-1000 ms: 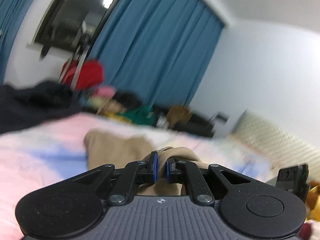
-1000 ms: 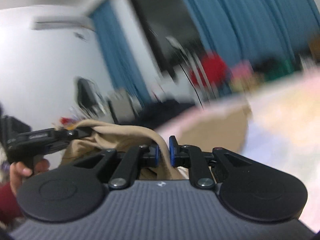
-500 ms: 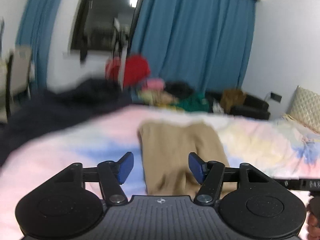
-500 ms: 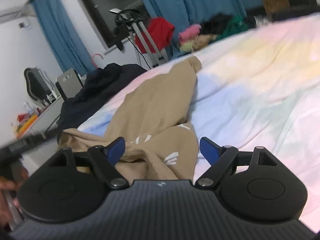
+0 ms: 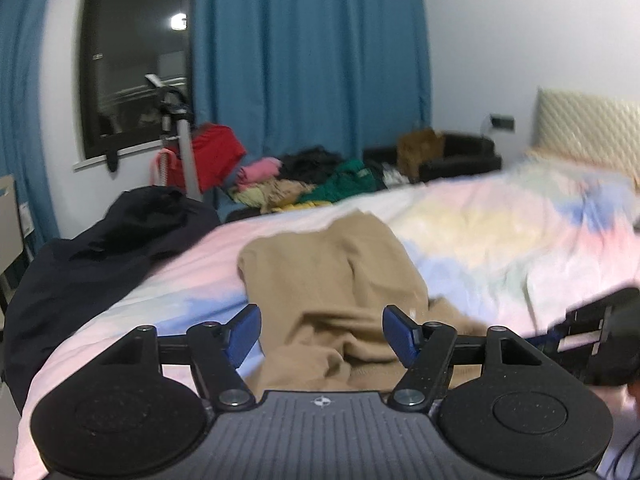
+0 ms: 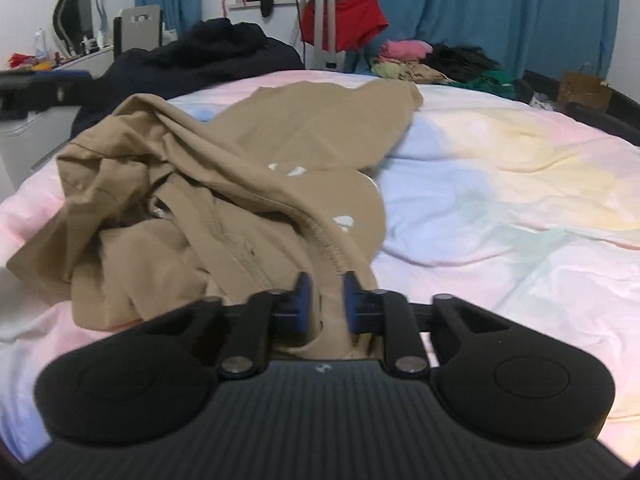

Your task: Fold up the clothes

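The tan garment (image 6: 224,184) lies bunched on the bed (image 6: 500,184), spread from the near edge toward the far side of the pastel sheet. The right gripper (image 6: 323,300) has just been closing and now its blue pads pinch a fold of that tan cloth near a stitched hem. The left gripper (image 5: 320,334) sits with its jaws wide apart, cloth below and between them but neither pad pressing on it.

No containers show in either view; the loose clothes simply sit in heaps. The left view alone shows a padded headboard (image 5: 588,128) and a dark sofa (image 5: 460,156) by the wall, plus the other gripper's black body at its right edge. The right view alone shows white marks on the garment, a mirror (image 6: 76,12) and a cluttered dresser top at far left. Both catch the blue curtain (image 5: 308,60), the dark garment pile (image 6: 208,56) and a red cloth (image 6: 348,16) on a stand.
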Tool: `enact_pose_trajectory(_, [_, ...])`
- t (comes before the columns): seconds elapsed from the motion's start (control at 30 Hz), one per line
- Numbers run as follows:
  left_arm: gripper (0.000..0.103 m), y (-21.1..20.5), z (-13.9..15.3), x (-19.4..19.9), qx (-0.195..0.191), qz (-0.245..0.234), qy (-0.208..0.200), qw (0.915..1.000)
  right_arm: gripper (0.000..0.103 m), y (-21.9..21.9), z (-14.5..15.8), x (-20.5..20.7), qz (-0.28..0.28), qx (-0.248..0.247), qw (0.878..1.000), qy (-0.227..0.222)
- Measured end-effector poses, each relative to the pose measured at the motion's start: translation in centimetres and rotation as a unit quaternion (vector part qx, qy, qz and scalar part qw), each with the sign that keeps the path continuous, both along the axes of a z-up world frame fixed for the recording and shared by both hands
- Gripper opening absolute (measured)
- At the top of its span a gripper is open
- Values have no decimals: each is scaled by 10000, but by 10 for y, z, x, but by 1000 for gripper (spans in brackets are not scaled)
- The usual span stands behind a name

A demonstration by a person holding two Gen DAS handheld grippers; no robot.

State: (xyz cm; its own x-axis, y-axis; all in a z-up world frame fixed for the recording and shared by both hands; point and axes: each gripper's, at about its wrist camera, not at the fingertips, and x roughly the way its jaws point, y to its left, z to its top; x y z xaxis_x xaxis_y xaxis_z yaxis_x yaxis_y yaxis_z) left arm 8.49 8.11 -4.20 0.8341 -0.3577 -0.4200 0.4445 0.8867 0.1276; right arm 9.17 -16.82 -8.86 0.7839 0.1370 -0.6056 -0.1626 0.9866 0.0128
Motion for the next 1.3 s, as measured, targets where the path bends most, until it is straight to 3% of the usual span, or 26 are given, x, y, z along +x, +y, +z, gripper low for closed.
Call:
enact_pose_trajectory(0.1, [64, -15, -15, 2, 376, -202, -75, 9991, 3, -7, 13, -9, -61, 276, 9991, -316])
enact_pose_trajectory(0.3, [61, -40, -45, 7, 1119, -371, -257, 9927, 2, -24, 48, -30, -262, 699, 9907, -1138])
enact_pose_trajectory(0.47, [54, -61, -65, 19, 1783, -562, -461, 9813, 3, -38, 46, -29, -354, 1004, 9893, -996])
enact_pose_trajectory(0.57, [50, -79, -78, 31, 2094, -760, -573, 9732, 5, -33, 41, -28, -278, 944, 9906, -953])
enact_pose_trajectory(0.7, [39, -94, -90, 50, 2147, -769, -539, 9722, 6, -24, 38, -25, -82, 874, 9918, -933])
enact_pose_trajectory(0.73, [27, -94, -91, 54, 2101, -772, -494, 9734, 6, -20, 36, -24, -43, 830, 9921, -938])
enact_pose_trajectory(0.77, [8, -95, -90, 59, 2021, -752, -384, 9757, 6, -19, 35, -23, -10, 801, 9925, -929])
enact_pose_trajectory(0.8, [2, -94, -88, 65, 1884, -723, -229, 9792, 6, -17, 35, -22, 21, 781, 9927, -917])
enact_pose_trajectory(0.97, [1, -73, -51, 67, 856, -855, 27, 9926, 6, -9, 30, -16, 106, 536, 9943, -919])
enact_pose_trajectory(1.07, [1, -54, -18, 60, 97, -950, 95, 9954, 6, -4, 27, -16, 37, 359, 9947, -960])
enact_pose_trajectory(1.17, [1, -32, 8, 50, -639, -1066, 224, 9920, 6, -1, 28, -19, -17, 233, 9944, -1028])
enact_pose_trajectory(1.3, [1, -4, 31, 42, -1499, -1181, 504, 9803, 8, 7, 32, -27, 98, 79, 9919, -1263])
